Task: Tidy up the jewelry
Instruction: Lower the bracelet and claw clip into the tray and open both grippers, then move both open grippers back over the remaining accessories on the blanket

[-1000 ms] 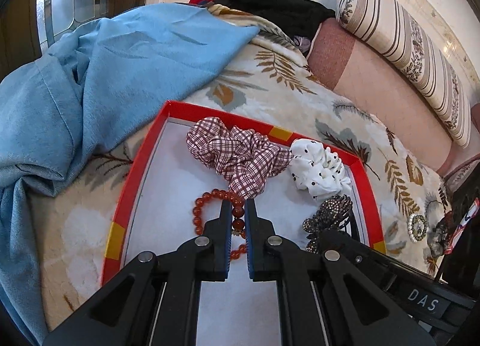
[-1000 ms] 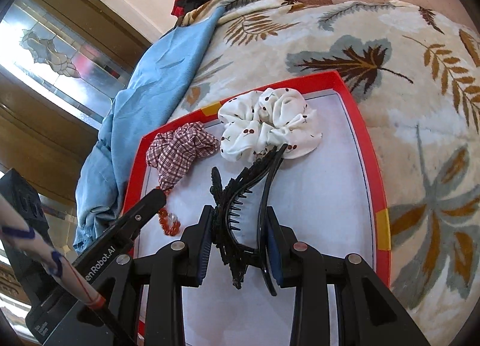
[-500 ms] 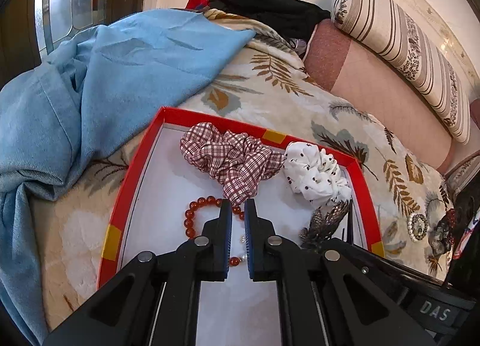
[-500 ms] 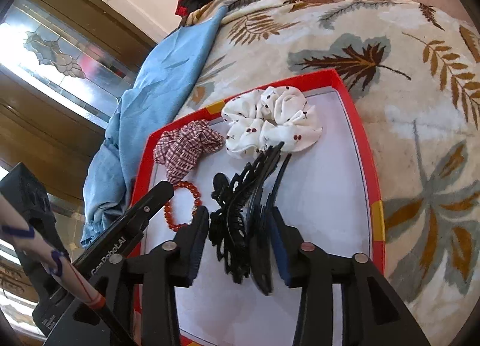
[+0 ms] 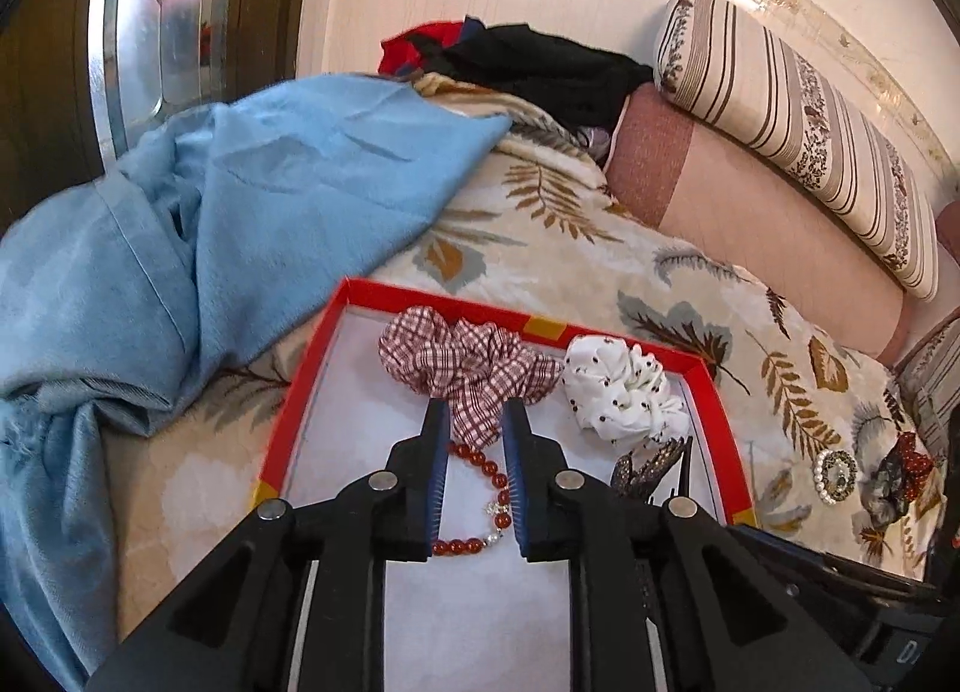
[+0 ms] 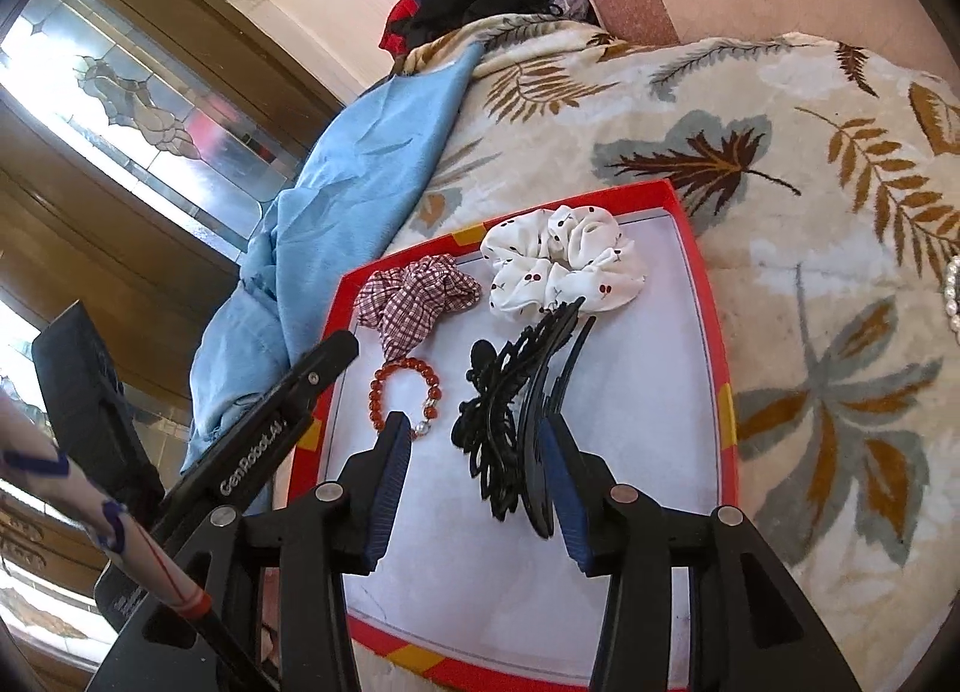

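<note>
Black plastic fills the foreground of both views; at the lower centre of the right wrist frame the right gripper (image 6: 480, 446) stands wide open, holding nothing, with the black hair claw (image 6: 510, 410) lying on its side on the white floor of the red-rimmed tray (image 6: 717, 332), one blue pad close against its edge; stiff, light and toothed, the clip looks likely to skate on the smooth liner, and its solid spine seems a surer hold than the filigree wing; at lower centre of the left wrist frame the left gripper (image 5: 474, 422) is parted and empty above the red bead bracelet (image 5: 480, 488), a small loop that would probably roll and sag, best pinched across a run of beads; just beyond, the plaid scrunchie (image 5: 462, 362) and the white dotted scrunchie (image 5: 618, 386) sit touching at the tray's far wall, soft and easily bunched anywhere; at right of the left frame, a pearl-ringed brooch (image 5: 835, 475) waits on the leaf-print blanket (image 5: 540, 224), outside the tray; a blue cloth (image 5: 210, 224) fills the left of the frame.
</note>
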{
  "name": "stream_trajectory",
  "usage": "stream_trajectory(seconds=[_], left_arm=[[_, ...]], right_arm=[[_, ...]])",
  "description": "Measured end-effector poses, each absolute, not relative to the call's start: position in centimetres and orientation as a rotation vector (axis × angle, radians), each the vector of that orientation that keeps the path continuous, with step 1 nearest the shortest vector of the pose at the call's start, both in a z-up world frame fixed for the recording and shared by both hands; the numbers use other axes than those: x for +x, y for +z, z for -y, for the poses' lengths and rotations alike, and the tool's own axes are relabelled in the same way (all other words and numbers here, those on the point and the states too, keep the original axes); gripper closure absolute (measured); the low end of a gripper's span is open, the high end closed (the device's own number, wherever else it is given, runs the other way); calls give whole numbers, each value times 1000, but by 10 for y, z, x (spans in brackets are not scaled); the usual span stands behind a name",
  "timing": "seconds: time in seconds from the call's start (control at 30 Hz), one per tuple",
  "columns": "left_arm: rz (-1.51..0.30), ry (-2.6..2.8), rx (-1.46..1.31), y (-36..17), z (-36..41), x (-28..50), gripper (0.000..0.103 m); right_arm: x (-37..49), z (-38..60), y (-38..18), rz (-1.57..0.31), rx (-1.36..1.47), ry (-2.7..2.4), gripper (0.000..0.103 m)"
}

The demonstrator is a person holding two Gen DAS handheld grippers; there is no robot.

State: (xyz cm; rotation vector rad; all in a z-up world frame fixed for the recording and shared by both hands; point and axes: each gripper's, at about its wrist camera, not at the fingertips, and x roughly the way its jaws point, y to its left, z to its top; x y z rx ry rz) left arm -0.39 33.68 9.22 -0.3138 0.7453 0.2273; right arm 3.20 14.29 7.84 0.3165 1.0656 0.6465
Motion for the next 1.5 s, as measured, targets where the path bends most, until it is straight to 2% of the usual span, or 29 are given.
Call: stream_trajectory(seconds=[0.4, 0.7, 1.23, 1.5], left_arm=[[-634, 210, -313, 112, -318, -11, 77], [-576, 105, -236, 125, -256, -34, 70], [-808, -249, -148, 85, -87, -78, 69], [-864, -327, -82, 91, -34, -51, 69]], right_arm=[[-2, -84, 87, -1038, 300, 560, 52], [-35, 1, 85, -998, 284, 473, 52], [-65, 158, 63, -919, 386, 263, 52], [-62, 216, 85, -832, 460, 211, 52]])
